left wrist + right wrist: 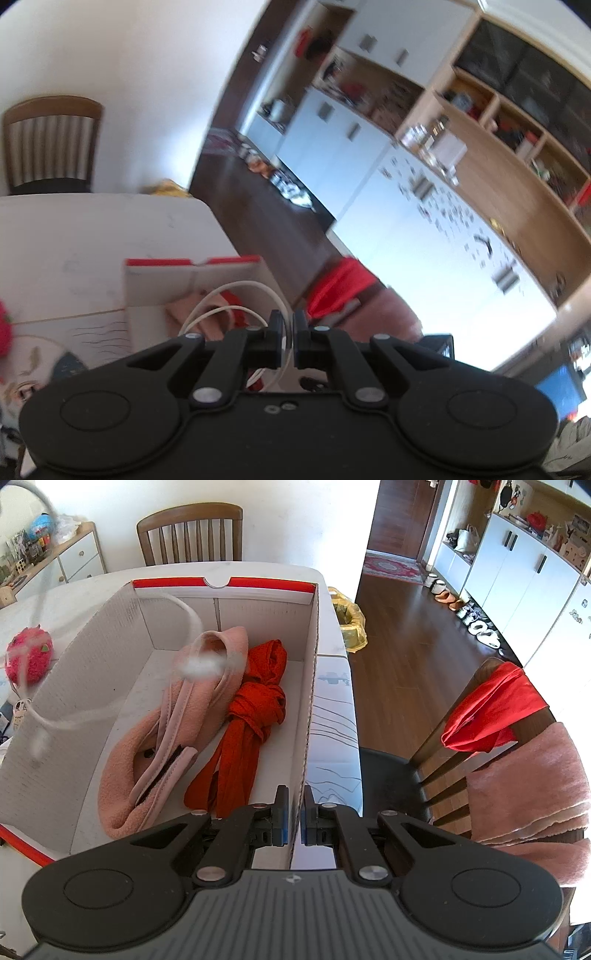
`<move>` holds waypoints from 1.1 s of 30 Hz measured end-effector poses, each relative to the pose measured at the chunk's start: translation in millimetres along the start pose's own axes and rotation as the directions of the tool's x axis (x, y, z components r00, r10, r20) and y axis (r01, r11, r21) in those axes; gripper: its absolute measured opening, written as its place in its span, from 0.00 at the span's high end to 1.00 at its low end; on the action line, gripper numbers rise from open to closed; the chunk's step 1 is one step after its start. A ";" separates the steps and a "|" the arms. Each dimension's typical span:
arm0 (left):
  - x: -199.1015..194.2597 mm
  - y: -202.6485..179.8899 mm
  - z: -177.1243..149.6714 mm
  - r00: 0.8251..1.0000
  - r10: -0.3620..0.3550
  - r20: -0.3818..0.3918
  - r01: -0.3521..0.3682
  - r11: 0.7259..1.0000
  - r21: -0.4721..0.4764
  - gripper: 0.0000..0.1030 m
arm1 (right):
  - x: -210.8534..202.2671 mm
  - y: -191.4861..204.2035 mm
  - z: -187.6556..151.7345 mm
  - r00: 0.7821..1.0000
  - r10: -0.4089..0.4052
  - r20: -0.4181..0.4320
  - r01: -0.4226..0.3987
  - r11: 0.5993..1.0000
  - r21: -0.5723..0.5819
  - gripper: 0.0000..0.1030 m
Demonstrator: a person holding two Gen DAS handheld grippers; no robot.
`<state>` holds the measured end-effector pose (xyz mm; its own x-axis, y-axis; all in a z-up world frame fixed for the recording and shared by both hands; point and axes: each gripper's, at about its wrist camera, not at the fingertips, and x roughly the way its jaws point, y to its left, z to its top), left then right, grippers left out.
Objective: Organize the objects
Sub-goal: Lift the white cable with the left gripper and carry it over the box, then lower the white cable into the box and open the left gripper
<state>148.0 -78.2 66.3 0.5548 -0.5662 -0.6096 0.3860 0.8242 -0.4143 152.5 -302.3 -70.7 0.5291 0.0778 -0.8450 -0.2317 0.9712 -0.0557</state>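
Step in hand: loading. Left hand-held gripper (pixel 288 341) clamped on white cord (pixel 236 291), above open cardboard box (pixel 308 686) at worktop's right edge. Right hand-held gripper (pixel 294 821) pinches box wall. Next: lower cord inside, release.

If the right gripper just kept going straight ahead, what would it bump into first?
The right gripper is already clamped on the box's side wall, so going straight on it would just run along that wall towards the far end. The red scarf lies just left of that line, probably missed.
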 end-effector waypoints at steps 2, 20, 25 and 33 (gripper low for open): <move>13.9 -5.3 -2.6 0.999 -0.008 -0.035 0.008 1.000 0.013 0.97 | 0.1 -0.8 -0.5 1.000 0.004 0.000 -0.004 1.000 0.002 0.95; 107.7 16.9 -51.1 0.952 0.041 -0.304 -0.036 0.999 0.020 0.97 | 0.4 -0.7 -5.0 1.000 0.019 -0.003 -0.019 1.000 -0.003 0.95; 121.2 24.9 -65.6 0.933 0.068 -0.352 -0.064 0.998 0.022 0.97 | 0.1 -0.7 -6.1 1.000 0.019 -0.006 -0.019 1.000 -0.004 0.95; 125.0 27.0 -79.7 0.921 0.083 -0.381 -0.072 0.996 0.045 0.93 | 0.6 -0.7 -5.2 1.000 0.015 -0.012 -0.015 1.000 0.000 0.95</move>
<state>169.0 -126.3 -75.0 0.2622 -0.4505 -0.8534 0.3776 0.8617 -0.3389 148.8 -304.2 -74.0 0.5155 0.0896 -0.8522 -0.2395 0.9699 -0.0429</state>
